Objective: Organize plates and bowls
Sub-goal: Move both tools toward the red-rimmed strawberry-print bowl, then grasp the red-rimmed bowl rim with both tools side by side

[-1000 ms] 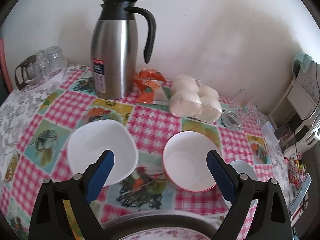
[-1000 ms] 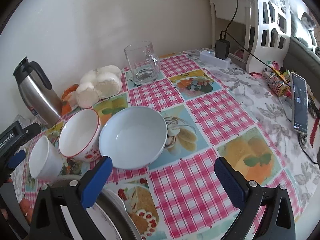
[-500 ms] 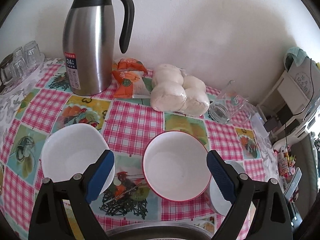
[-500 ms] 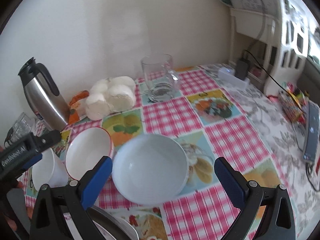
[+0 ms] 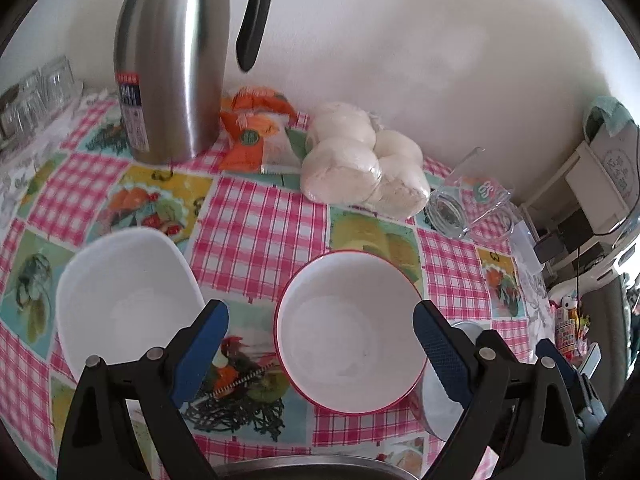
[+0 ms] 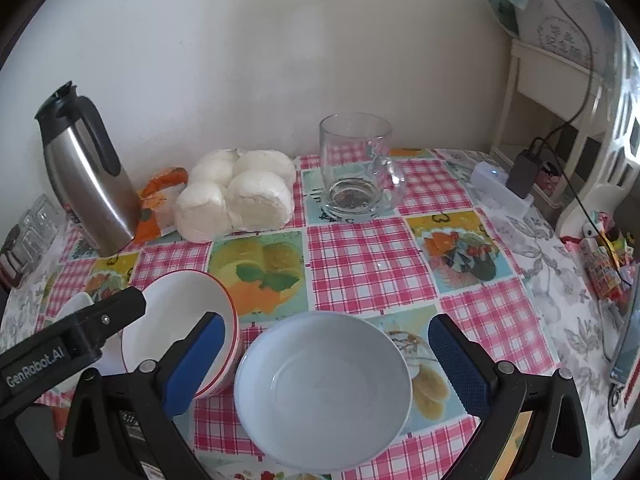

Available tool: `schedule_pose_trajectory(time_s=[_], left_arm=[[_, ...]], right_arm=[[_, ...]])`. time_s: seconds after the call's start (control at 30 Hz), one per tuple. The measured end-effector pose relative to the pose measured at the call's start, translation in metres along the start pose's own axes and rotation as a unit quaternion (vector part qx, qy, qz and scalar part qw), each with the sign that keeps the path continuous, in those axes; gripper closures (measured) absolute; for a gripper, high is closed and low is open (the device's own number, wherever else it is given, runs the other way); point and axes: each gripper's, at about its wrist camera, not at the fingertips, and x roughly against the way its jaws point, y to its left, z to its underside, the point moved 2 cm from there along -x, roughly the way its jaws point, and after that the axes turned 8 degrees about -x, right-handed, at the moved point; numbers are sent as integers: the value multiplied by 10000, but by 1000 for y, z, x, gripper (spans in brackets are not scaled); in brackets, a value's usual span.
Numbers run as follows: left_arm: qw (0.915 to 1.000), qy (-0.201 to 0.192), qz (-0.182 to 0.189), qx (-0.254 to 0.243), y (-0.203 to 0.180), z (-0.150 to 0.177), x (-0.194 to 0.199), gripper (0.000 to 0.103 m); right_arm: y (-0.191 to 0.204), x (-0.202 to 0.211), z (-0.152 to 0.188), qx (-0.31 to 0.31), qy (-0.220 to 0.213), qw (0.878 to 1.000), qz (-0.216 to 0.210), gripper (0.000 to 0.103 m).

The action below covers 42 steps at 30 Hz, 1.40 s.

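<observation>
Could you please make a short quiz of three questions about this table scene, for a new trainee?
1. True or false: the left tool is shut on the red-rimmed bowl.
2. Which bowl lies between the open fingers of the right tool?
A. the pale blue bowl
B. the white square-shaped bowl
C. the red-rimmed bowl
3. Fill in: the empty glass mug stands upright, to the ____ of the bag of white buns in the right wrist view.

Key
1. False: both its fingers stand apart, open, and grip nothing.
2. A
3. right
</observation>
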Motion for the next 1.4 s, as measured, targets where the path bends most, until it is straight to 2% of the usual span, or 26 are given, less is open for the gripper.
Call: schedule_pose_trajectory(time_s=[0.13,0.2,0.27,0.37,0.5,0.57,0.63,0.77,0.97,1.03,1.1,1.2,1.4], left_arm=[[9996,218,74,188,4,2,-8,12],[9991,342,139,214,3,3,-11,22],[9987,467,112,196,2,4,-14,28],[9981,568,-42,254,5,6,-19,30],[9970,708,-9,321,8,7,-25,44],[9967,737,-37,325,7,8,-27,45],[9964,758,-133,349,9,9,-28,45],[9959,773,-314,346,11,8,-28,46],[9949,904,-261,375,15,10,-36,52],[9948,904,-334,343,16,10,-37,58],[9945,942,-257,379,18,10,-39,71],[9937,1019,-146,444,20,13,-44,82],[9936,1036,-110,428,20,15,-48,86]], right_arm=[[7,-12,-2,160,155,9998,-8,1],[12,-19,-3,248,249,9994,-6,5],[17,-24,-3,352,304,9989,-49,14],[28,-32,0,539,415,9975,-183,22],[40,-43,5,750,600,9948,-351,39],[45,-46,7,816,648,9939,-374,48],[51,-47,9,983,596,9930,-290,52],[59,-50,12,1150,669,9903,-409,64],[67,-60,16,1405,786,9866,-265,75],[69,-64,17,1432,858,9856,-277,77],[69,-67,18,1411,916,9854,-253,81],[69,-75,19,1369,1032,9849,-248,85],[71,-78,19,1411,1036,9843,-237,85]])
